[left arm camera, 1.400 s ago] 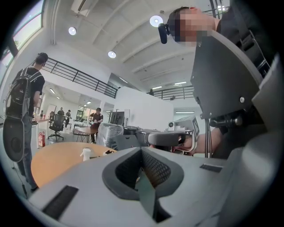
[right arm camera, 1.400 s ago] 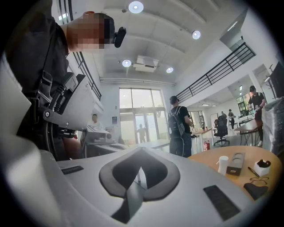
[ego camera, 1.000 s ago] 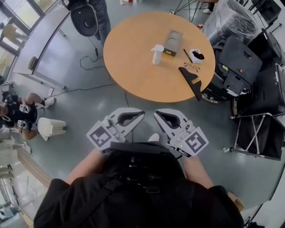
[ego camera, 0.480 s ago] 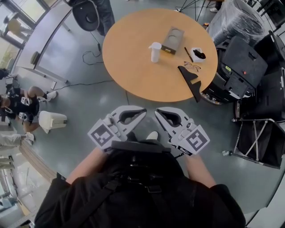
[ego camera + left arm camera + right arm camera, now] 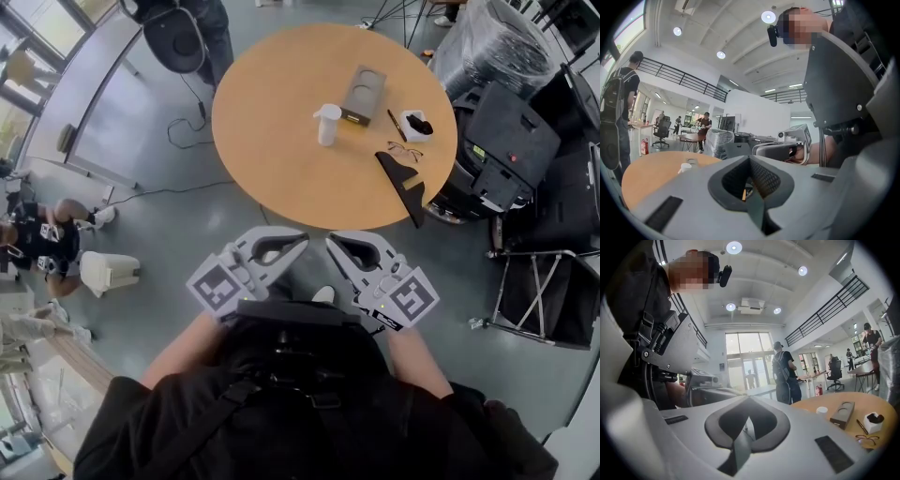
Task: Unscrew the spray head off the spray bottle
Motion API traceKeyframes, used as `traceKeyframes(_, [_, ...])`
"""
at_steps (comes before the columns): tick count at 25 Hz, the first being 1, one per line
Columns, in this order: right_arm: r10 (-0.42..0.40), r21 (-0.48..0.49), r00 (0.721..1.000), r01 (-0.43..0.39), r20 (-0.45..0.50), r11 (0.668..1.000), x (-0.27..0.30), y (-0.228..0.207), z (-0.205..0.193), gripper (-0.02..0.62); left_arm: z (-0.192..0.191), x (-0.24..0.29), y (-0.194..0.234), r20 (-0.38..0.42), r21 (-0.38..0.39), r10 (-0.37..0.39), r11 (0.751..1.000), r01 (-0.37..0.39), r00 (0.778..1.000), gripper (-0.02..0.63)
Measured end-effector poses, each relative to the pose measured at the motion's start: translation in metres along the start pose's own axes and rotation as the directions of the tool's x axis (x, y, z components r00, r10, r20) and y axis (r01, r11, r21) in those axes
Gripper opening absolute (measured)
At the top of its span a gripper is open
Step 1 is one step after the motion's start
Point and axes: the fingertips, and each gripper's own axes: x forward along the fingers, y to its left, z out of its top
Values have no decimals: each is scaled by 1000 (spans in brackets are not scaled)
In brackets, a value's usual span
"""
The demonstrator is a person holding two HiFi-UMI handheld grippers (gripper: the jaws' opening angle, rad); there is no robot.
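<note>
Left gripper (image 5: 300, 239) and right gripper (image 5: 331, 240) were held low in front of my chest, side by side. The tips were near each other but not touching. Both gripper views showed the jaws closed together with nothing between the pads, so I held nothing in either. The square-marker cubes (image 5: 217, 286) sat at the near ends, by my hands.

There was bare grey floor (image 5: 187, 206) beyond the tips. At 12 o'clock stood a round light-wood table (image 5: 272, 122).

The white plastic spray bottle (image 5: 327, 124) stood upright near the table's middle with its spray head on, well apart from both grippers.

A flat grey-brown box with two round recesses (image 5: 363, 89) lay at the bottle's 1 o'clock, near it. At its 3 o'clock were a thin black pen (image 5: 396, 118) and a small white box with a black item in it (image 5: 413, 120). Thin-framed glasses (image 5: 405, 147) lay at 4 o'clock, with a black triangular piece (image 5: 403, 178) beyond them at the table's edge.

Black equipment cases (image 5: 506, 131) were stacked at 2 o'clock off the table. A person (image 5: 42, 239) sat on the floor at 9 o'clock.
</note>
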Motion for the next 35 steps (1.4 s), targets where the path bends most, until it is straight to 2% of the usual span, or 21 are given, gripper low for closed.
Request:
traceKeyframes(13, [-120,-13,993,120,-2,993,109,-43,8,0,10,-23,111,8,19,-136,991,136,991,2])
traceKeyframes(19, [-177,-5,984,177,-12,984,148,-57,7,0,10,-37,154,3,16,-172,985,172,985,2])
traceKeyframes(27, [-252,-1,967,252,-30,968,190,-66,0,0,8,-52,198,0,25,-248,969,247,969,2])
traceKeyframes(35, [-290,-13,955,290,-54,957,214,-76,1,0,7,-63,227,-9,10,-262,965,262,965,2])
